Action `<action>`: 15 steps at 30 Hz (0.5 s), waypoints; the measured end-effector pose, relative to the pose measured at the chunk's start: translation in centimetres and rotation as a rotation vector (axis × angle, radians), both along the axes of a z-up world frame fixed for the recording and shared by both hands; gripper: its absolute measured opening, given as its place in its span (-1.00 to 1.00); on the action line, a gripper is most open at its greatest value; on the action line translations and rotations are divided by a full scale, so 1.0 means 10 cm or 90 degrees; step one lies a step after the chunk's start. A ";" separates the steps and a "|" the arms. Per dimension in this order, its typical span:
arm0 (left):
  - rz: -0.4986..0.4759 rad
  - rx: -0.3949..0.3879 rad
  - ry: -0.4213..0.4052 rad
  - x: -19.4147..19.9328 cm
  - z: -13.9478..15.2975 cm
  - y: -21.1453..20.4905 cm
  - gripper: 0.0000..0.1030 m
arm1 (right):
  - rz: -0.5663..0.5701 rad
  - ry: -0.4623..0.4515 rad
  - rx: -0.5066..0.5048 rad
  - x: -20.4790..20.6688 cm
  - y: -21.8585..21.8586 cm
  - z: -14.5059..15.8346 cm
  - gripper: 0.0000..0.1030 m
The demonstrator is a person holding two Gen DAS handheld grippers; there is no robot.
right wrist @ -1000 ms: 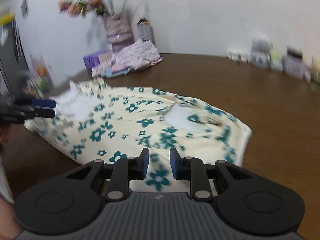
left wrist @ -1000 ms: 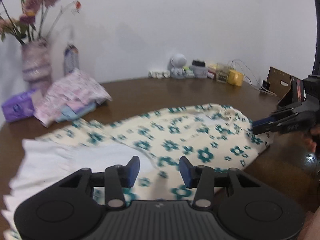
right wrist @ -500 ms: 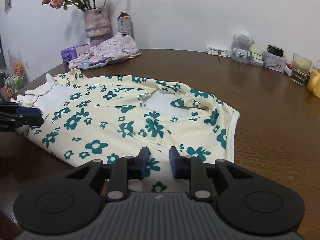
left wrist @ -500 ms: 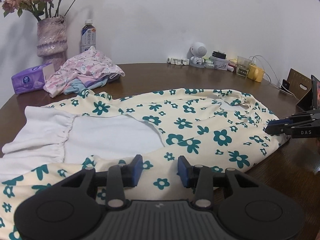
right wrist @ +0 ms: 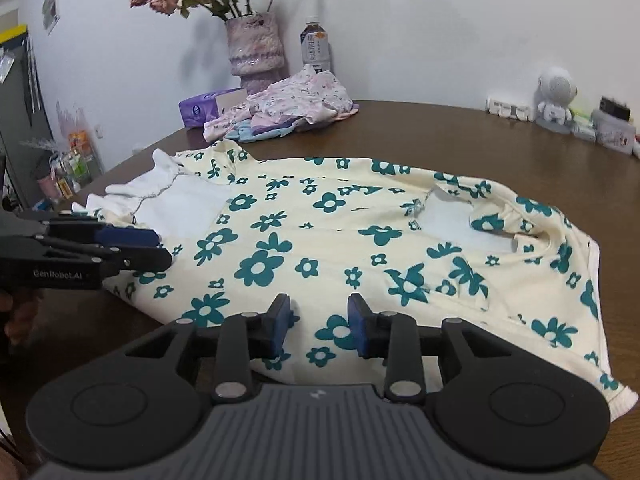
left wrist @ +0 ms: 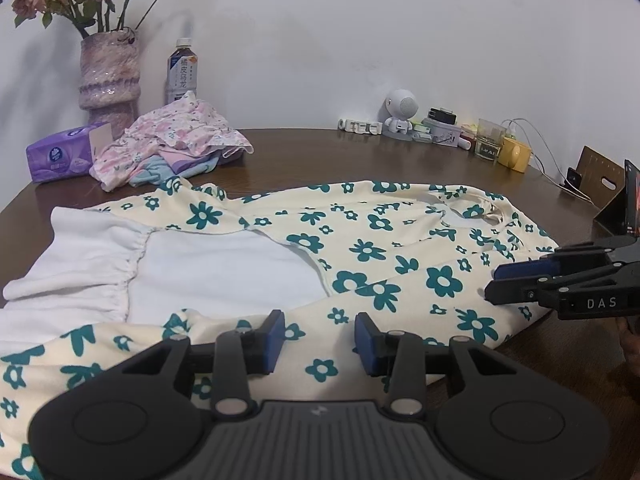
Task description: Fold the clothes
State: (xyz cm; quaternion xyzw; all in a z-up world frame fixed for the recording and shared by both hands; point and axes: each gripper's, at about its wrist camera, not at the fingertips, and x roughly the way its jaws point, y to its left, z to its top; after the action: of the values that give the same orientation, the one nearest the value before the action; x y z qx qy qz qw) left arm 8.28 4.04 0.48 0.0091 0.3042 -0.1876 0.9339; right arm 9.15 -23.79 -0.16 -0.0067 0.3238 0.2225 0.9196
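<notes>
Garment (left wrist: 400,256), cream with teal flowers, spread flat on table (left wrist: 360,152) for folding. Left claw (left wrist: 319,338) released, near hem, gripping nothing. Right claw (right wrist: 319,323) opening over near edge, only loose cloth between pads, likely preparing grasp.

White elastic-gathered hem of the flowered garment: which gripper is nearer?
Left. The left gripper hovers just beside the white gathered hem; the right gripper, jaws opening, is at the neckline end.
</notes>
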 end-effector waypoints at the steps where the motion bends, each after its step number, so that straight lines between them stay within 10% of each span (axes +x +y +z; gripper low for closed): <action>1: 0.004 -0.005 -0.001 -0.01 0.00 0.01 -0.28 | -0.001 0.000 0.000 0.00 0.01 -0.01 -0.38; 15: 0.089 -0.043 -0.012 -0.25 0.05 0.73 -0.54 | -0.008 -0.022 -0.013 -0.05 0.04 -0.04 -0.38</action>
State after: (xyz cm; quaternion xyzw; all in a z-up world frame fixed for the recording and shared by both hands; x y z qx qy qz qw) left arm 5.82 11.38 1.02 -0.0416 0.2885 -0.1316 0.9475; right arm 8.65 -23.36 -0.60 -0.0177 0.3105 0.2130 0.9262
